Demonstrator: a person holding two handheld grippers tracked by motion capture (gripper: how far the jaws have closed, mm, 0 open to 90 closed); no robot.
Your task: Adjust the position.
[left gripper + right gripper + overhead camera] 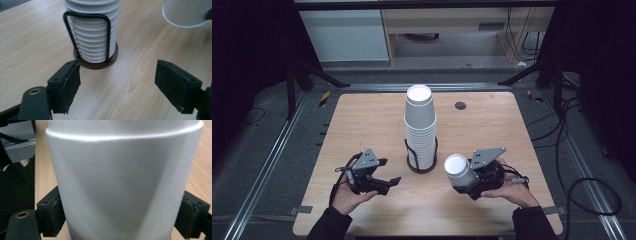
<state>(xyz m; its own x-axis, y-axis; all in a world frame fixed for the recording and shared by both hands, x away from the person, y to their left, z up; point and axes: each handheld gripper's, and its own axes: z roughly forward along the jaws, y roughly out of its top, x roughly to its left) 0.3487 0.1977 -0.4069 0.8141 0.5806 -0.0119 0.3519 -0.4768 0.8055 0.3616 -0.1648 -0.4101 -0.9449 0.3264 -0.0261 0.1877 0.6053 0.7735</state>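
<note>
Low over the table, the right gripper (468,181) clamps a tilted paper cup (459,171) while the left gripper (388,183) gapes empty

Either side of the cup holder (421,162), my left gripper (388,183) and right gripper (460,180) are matte black, each topped by a grey three-cornered plate, trailing black cable, with torn tape-wrapped pads, brass-ringed screw holes and my dark sleeves behind.

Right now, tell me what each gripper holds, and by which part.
The right gripper clamps a single white paper cup by its side wall, rim end outward. The left gripper is open and holds nothing.
</note>
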